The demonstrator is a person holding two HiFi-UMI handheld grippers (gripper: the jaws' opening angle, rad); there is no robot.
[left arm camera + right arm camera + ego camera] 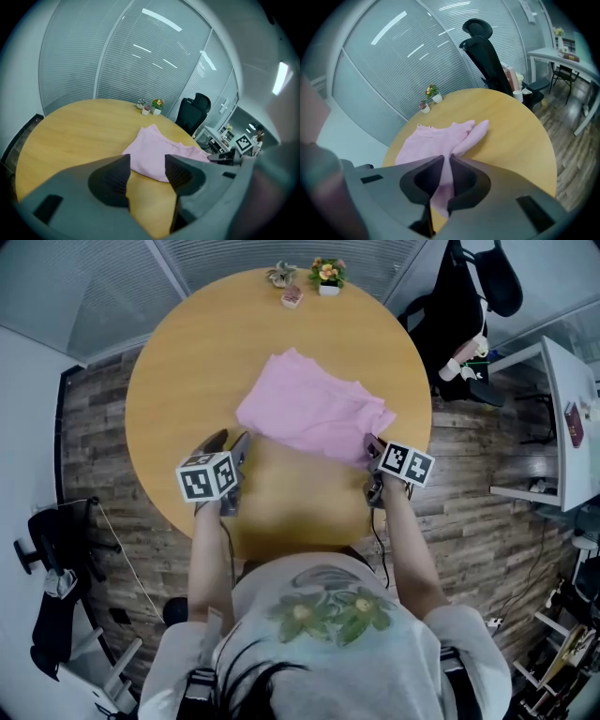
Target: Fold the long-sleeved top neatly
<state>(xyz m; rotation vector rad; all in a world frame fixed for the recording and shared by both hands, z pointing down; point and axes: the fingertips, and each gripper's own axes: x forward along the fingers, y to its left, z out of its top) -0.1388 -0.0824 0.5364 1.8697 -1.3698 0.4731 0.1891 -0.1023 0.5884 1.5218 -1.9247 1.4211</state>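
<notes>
- Grey shirt (328, 615) with a green flower print is closest to the camera. It is on the person, whose two bare arms reach out over the table.
- By the person's left hand is the left gripper (232, 442) (147, 161). Its jaws stand wide apart with nothing between them. It sits over bare wood, just beside the near left edge of the pink top.
- By the right hand is the right gripper (373, 446) (446, 161). Its jaws are pinched shut on the near right corner of the pink top. The cloth runs up between the jaws, and a bit of it hangs down below them.
- Next comes the pink top (314, 409) (150, 150) (436, 140). It lies bunched and partly folded near the middle of the table.
- Under it all is the table (206, 362) (70, 136) (511, 126), round and made of light wood.
- At the far edge of the table stand small potted plants (327, 274) (158, 104) (432, 91).
- Past the table is a black chair (459, 315) (194, 112) (487, 56), and a white desk (562, 418) (553, 54) is off to the right.
- Farthest back are grey blinds (131, 61) (403, 61) behind glass.
- Down below is a floor (103, 456) of wood planks.
</notes>
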